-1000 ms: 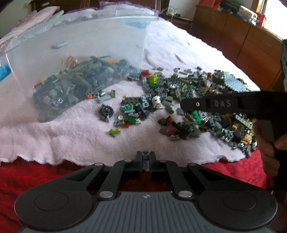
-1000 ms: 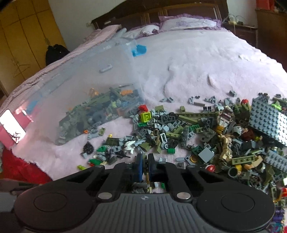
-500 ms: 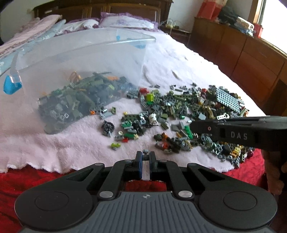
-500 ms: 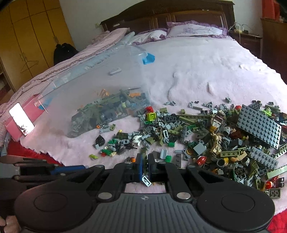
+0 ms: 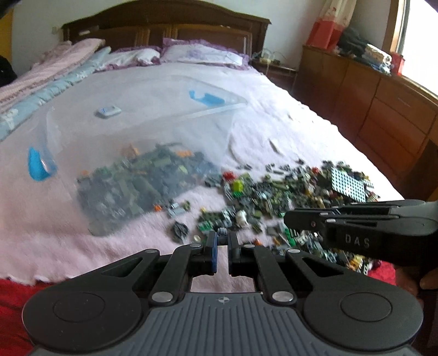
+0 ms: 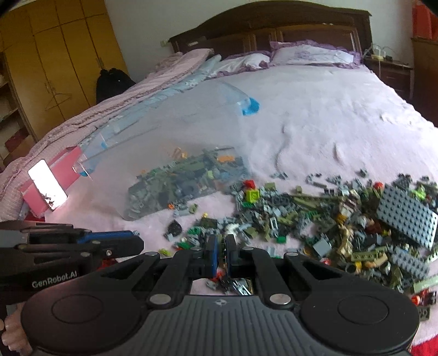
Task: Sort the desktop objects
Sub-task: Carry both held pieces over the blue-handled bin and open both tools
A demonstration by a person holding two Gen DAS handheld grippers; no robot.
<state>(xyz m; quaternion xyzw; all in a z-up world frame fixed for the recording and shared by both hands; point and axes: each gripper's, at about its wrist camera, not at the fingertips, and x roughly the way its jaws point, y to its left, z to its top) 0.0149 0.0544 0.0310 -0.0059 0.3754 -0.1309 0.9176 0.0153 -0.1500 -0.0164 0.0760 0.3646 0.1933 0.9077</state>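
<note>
Loose toy bricks [image 5: 287,191] [image 6: 314,219] lie heaped on a pink towel [image 5: 68,241], with a grey studded baseplate [image 5: 347,183] [image 6: 405,216] at the right of the heap. A clear plastic bin [image 5: 137,123] [image 6: 164,131] lies tilted to the left of the heap, with more bricks [image 5: 142,180] piled inside it. My left gripper [image 5: 221,237] [image 6: 138,237] hovers above the towel's near edge, shut on a small grey brick [image 5: 221,231] at its tips. My right gripper [image 6: 221,241] [image 5: 286,219] hangs shut over the near side of the heap; I see nothing in it.
Red bedding [image 5: 16,290] runs along the near edge. Pillows [image 5: 199,53] and a dark headboard [image 5: 164,24] are far back, and a wooden dresser [image 5: 383,109] stands on the right. A pink case with a bright screen [image 6: 48,186] lies left of the bin. A hand [image 5: 410,282] grips the right tool.
Both grippers have risen and tipped upward, so the bin and heap sit farther below them. Both stay shut, and the small grey brick stays in the left one.
</note>
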